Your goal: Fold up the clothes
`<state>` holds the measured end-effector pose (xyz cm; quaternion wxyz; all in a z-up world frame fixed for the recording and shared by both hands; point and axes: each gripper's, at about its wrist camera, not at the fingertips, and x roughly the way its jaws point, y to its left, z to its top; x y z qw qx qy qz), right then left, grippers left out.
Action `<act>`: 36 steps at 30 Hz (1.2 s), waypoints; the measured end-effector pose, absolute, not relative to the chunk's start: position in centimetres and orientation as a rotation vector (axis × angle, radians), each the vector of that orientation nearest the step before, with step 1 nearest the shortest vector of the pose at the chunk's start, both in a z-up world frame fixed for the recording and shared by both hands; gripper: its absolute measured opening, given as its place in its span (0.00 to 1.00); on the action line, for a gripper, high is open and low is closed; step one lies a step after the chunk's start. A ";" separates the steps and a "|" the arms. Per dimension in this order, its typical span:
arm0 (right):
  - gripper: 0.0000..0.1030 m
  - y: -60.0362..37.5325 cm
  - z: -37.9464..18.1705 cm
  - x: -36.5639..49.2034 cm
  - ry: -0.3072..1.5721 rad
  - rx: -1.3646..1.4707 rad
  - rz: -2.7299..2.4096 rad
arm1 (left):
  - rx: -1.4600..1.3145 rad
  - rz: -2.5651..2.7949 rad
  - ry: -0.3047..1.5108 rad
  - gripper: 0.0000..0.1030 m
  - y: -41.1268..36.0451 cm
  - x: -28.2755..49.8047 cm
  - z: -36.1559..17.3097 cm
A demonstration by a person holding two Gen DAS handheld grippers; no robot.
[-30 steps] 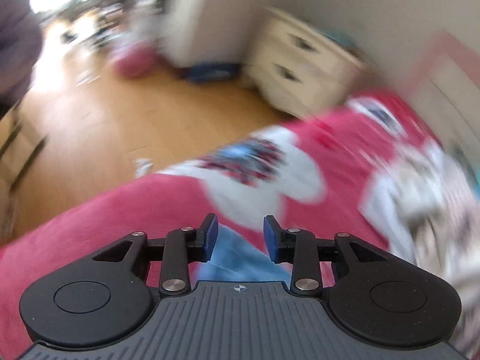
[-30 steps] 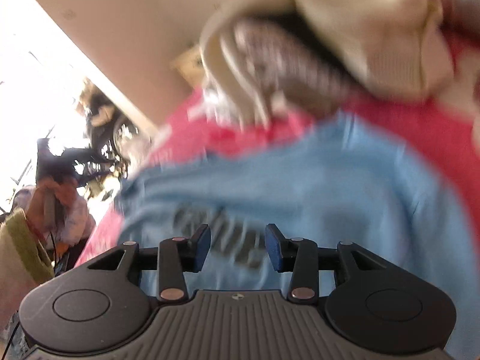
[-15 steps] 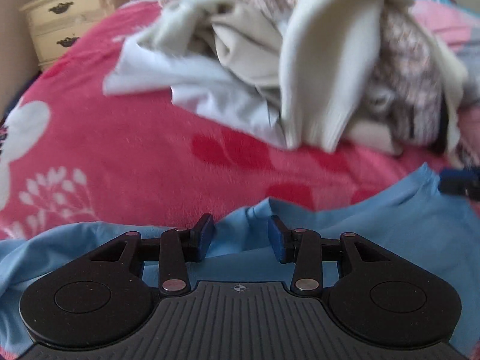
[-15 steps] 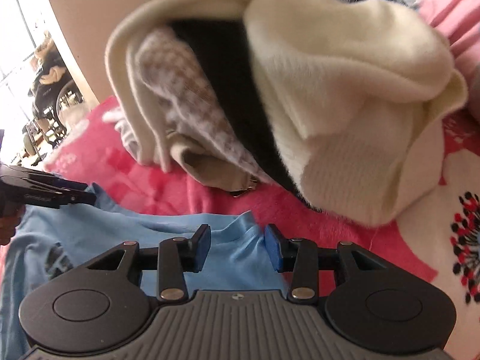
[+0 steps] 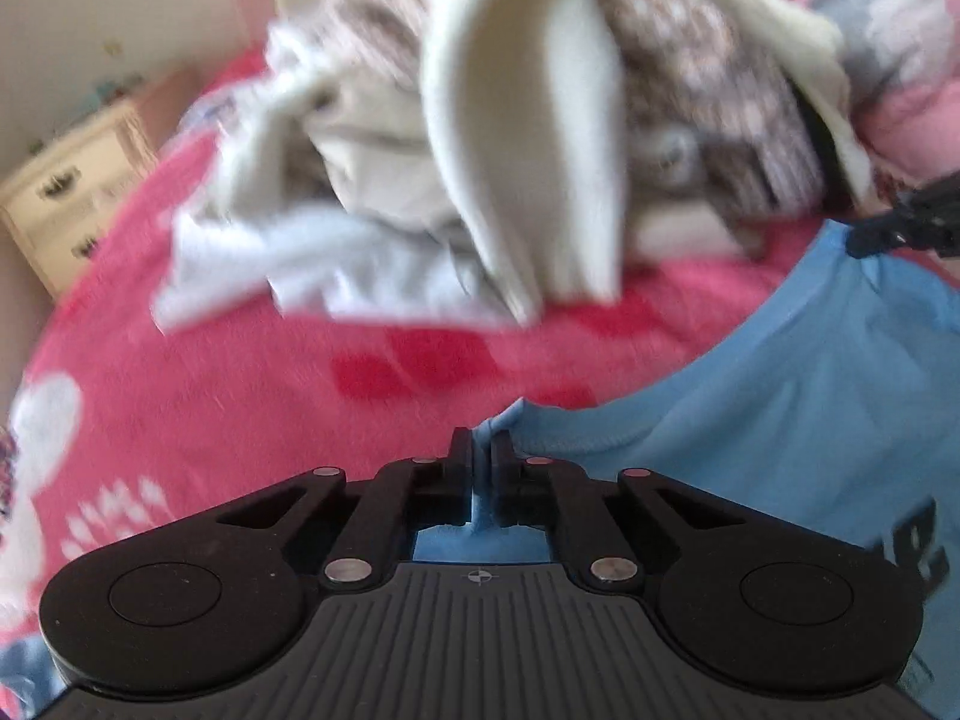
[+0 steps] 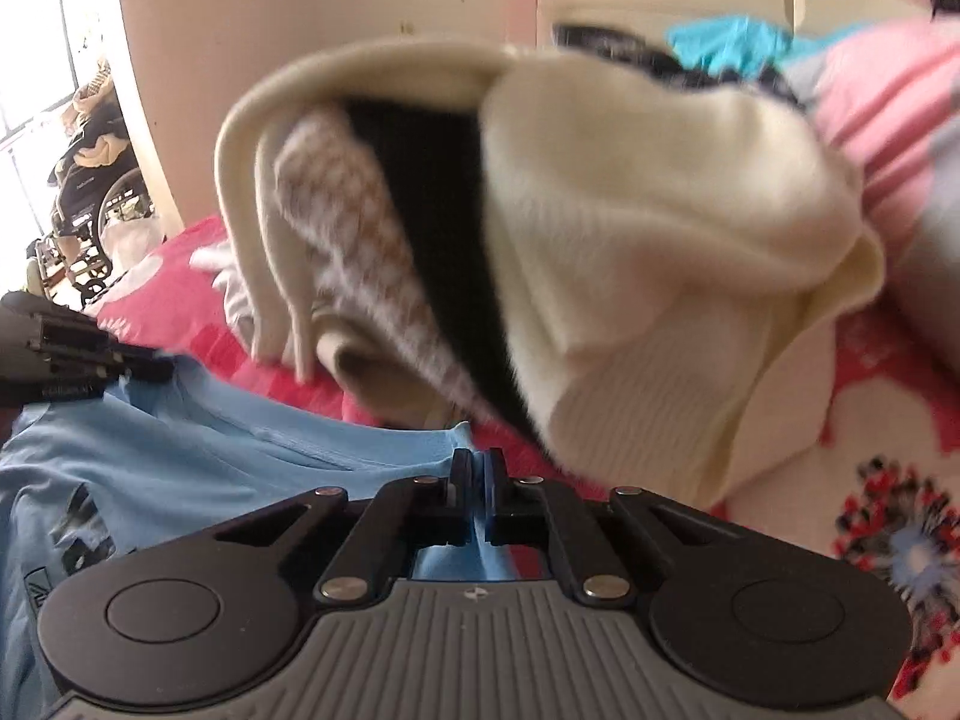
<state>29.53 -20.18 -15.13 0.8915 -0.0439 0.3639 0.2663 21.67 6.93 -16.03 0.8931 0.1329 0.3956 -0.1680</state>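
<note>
Now we have both tongs freshly closed on the blue T-shirt (image 5: 810, 396) lying on the pink bed (image 5: 240, 396), left tongs (image 5: 481, 450) and right tongs (image 6: 478, 468) clamping opposite ends of its far edge, the edge stretched between them before the heaped laundry (image 6: 600, 240).

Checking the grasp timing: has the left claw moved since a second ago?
Yes. The left claw swung from facing the floor and dresser to the blue shirt edge before the clothes pile; its jaws have just been closing onto the fabric.
</note>
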 end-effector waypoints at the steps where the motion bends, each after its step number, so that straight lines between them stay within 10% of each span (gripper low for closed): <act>1: 0.04 -20.2 -14.9 29.5 0.741 -0.096 0.549 | 0.257 -0.334 0.804 0.03 7.2 22.0 -15.6; 16: 0.07 -17.3 -19.3 31.1 0.688 -0.280 0.446 | 0.347 -0.109 0.779 0.09 3.2 25.2 -18.8; 19: 0.27 -19.6 -17.7 31.6 0.731 -0.112 0.426 | 0.381 -0.077 0.750 0.12 2.5 24.8 -18.9; 24: 0.29 -24.9 -15.5 31.6 0.807 0.239 0.435 | 0.157 -0.077 0.780 0.44 4.9 25.5 -15.9; 36: 0.32 -34.3 -9.2 24.8 0.811 0.679 0.496 | -0.307 -0.052 0.724 0.45 9.4 21.0 -8.3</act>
